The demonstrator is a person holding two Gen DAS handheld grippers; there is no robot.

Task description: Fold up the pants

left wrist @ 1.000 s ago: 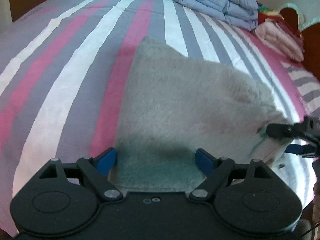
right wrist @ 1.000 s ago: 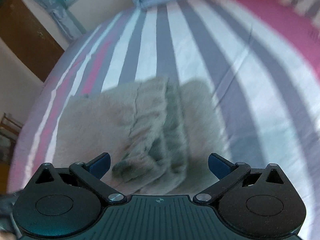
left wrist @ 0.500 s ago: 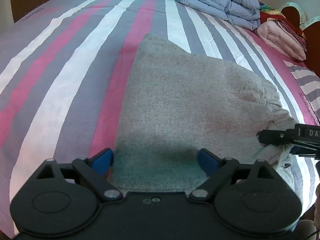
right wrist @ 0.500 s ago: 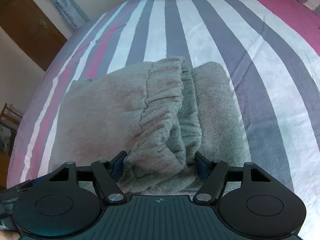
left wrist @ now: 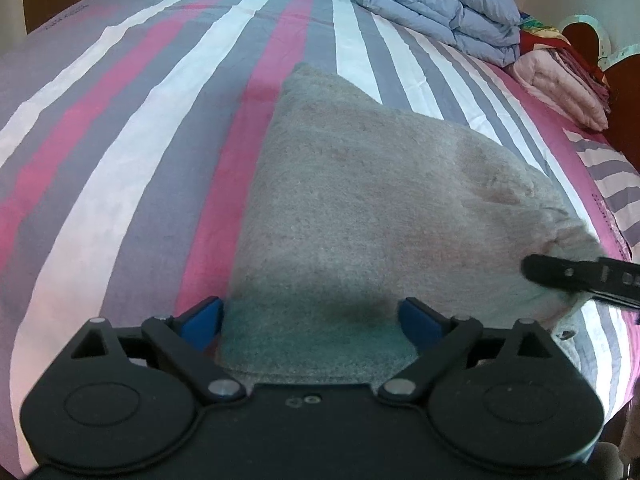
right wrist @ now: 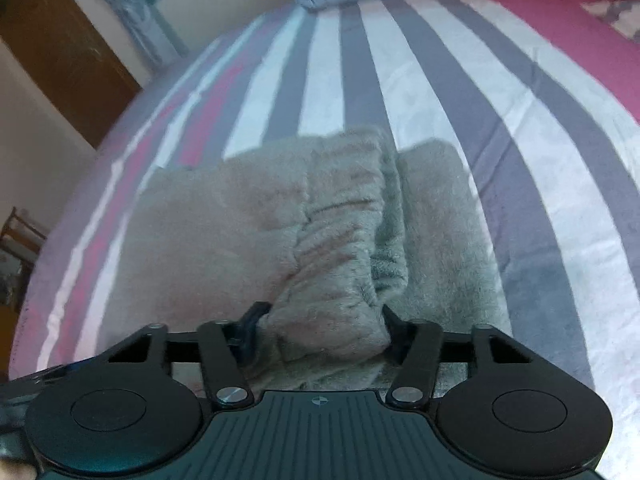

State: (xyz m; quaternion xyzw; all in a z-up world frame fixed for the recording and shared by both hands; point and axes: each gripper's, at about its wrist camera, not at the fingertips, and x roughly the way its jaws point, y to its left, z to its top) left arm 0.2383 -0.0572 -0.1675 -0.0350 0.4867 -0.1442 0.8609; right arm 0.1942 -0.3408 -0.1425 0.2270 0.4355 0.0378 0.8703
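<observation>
My right gripper [right wrist: 320, 320] is closing on the pants' [right wrist: 248, 232] waistband, probably to fold; left gripper [left wrist: 310, 316] is opening, holding nothing.

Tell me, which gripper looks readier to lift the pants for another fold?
Probably the right gripper: it's closing on the grey pants' bunched waistband. The left gripper is opening.

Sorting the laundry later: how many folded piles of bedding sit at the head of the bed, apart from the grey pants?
2: a folded blue quilt at the far end, and a pink blanket pile beside it to the right. More may be hidden past the frame edge.
</observation>
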